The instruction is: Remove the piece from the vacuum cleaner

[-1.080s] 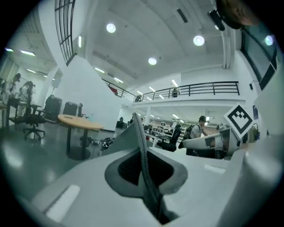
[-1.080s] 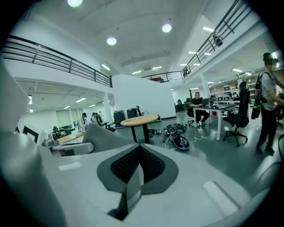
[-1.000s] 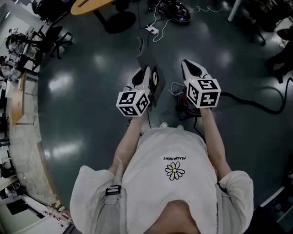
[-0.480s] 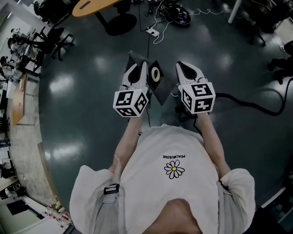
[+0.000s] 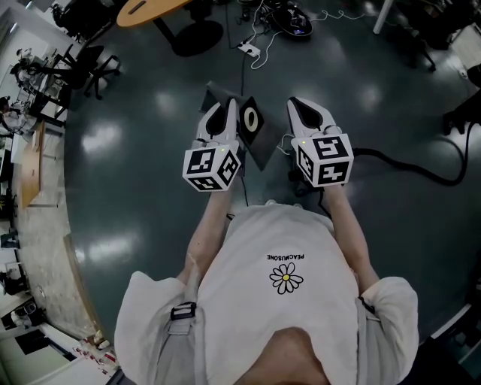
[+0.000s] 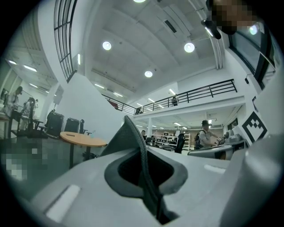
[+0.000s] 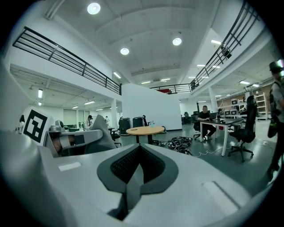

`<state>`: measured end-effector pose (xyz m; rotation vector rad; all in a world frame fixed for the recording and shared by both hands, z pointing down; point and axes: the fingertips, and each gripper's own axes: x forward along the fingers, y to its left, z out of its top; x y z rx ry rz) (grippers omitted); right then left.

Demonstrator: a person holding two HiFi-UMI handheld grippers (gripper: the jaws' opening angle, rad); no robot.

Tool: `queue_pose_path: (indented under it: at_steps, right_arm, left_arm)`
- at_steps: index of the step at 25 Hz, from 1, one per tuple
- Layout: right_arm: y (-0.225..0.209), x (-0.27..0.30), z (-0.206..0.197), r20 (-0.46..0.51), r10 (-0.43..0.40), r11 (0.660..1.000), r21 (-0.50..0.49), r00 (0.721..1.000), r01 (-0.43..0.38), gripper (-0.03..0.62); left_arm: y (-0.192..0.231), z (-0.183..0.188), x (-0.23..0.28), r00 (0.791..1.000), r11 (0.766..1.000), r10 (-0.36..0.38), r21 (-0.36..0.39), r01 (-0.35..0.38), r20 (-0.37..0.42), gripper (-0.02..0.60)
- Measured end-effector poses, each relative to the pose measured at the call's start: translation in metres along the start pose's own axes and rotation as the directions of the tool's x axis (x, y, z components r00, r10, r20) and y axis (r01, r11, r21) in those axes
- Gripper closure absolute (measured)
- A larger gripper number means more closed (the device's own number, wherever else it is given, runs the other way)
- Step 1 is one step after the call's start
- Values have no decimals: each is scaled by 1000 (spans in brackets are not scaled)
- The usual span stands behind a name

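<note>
Over glossy dark floor [image 5: 135,188], left tool [image 5: 231,107] clamps the gray piece [image 5: 259,147]; right tool [image 5: 297,105] closed, empty.

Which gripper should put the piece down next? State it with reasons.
Left, probably. The left gripper is shut on the dark flat piece, which rises from its jaws in its own view. The right gripper is shut on nothing.

A dark, glossy floor [image 5: 135,225] is seen. On it, a white power strip [image 5: 250,50] and tangled cables [image 5: 289,19] are laid at twelve o'clock, a black hose [image 5: 409,171] at three o'clock.
</note>
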<state>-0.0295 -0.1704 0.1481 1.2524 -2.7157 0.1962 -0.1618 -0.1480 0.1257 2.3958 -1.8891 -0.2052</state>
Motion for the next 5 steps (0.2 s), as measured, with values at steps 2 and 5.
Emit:
queue_pose_path:
  at_steps: [2, 5]
  right_arm:
    - [0, -2, 1, 5, 2, 1000, -12, 1000, -2, 574]
    - [1, -3, 7, 17, 5, 1000, -28, 1000, -5, 574]
  left_arm:
    - [0, 3, 0, 1000, 1000, 2, 1, -2, 12, 567]
    - [0, 9, 1, 1000, 1000, 2, 9, -2, 28, 567]
